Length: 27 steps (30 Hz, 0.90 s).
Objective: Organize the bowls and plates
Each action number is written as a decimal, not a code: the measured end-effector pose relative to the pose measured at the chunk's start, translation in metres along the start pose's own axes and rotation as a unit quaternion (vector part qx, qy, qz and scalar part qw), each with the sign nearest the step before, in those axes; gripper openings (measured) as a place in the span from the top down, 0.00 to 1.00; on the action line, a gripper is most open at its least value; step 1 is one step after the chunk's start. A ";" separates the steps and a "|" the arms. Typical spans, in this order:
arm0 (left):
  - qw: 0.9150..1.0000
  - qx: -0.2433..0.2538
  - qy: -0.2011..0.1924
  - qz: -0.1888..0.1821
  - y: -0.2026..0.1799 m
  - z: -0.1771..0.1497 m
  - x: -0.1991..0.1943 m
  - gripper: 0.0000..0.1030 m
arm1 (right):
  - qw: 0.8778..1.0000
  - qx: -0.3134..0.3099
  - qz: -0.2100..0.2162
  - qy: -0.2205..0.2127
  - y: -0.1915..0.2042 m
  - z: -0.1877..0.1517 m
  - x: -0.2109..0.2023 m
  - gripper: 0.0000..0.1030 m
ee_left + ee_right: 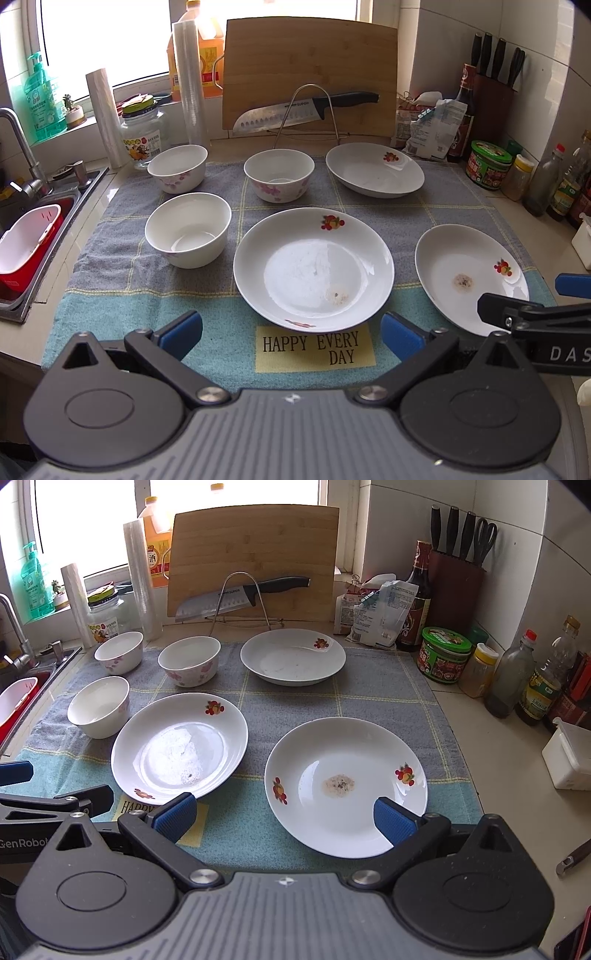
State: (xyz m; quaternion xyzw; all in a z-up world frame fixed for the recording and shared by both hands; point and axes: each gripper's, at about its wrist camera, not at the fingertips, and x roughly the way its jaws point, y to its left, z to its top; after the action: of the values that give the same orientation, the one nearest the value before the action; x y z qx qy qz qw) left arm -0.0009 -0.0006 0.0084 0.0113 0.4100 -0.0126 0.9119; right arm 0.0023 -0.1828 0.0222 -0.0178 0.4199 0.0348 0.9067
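Kitchen counter towel (122, 295) reads "HAPPY EVERY DAY" at lower centre; knife (236, 594) blade says "SUPOR". Left gripper (291, 334) and right gripper (284, 818) both gape, empty.

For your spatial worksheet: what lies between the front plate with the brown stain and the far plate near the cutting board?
Only bare towel between stained plate and far plate, clearest in the right wrist view.
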 end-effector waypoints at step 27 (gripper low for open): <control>1.000 0.000 -0.003 -0.007 0.006 0.002 0.002 0.01 | 1.000 -0.001 -0.005 -0.006 0.002 0.000 -0.001 0.00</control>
State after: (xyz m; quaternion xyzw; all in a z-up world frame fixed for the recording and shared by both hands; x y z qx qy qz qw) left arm 0.0017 0.0049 0.0080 0.0088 0.4074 -0.0188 0.9130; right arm 0.0013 -0.1813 0.0230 -0.0211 0.4142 0.0307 0.9094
